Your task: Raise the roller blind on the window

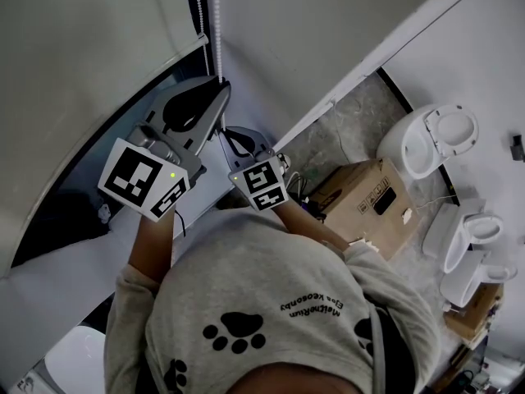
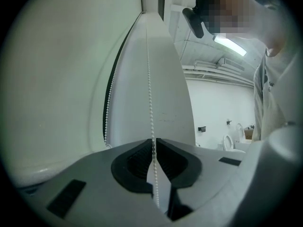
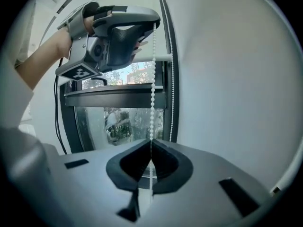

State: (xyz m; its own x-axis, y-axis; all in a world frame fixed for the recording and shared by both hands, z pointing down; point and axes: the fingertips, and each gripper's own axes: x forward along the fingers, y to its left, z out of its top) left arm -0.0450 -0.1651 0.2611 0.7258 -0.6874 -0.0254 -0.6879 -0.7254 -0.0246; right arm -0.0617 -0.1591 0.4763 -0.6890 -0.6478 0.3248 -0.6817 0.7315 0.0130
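White-walled room, toilets (image 1: pixel 439 138) parked along the far side and a cardboard box (image 1: pixel 369 199) on the floor. Facing the window (image 3: pixel 118 122), with the roller blind (image 1: pixel 82 56) covering the upper part and bare glass showing below its edge. Got both tools on the same strand of the white bead chain (image 3: pixel 153 93) at the blind's edge: left tool (image 2: pixel 152 141) higher up, pinching the chain, right tool (image 3: pixel 151 143) just beneath it, pressed together on the beads too, with a second strand (image 3: pixel 173 79) hanging loose alongside.
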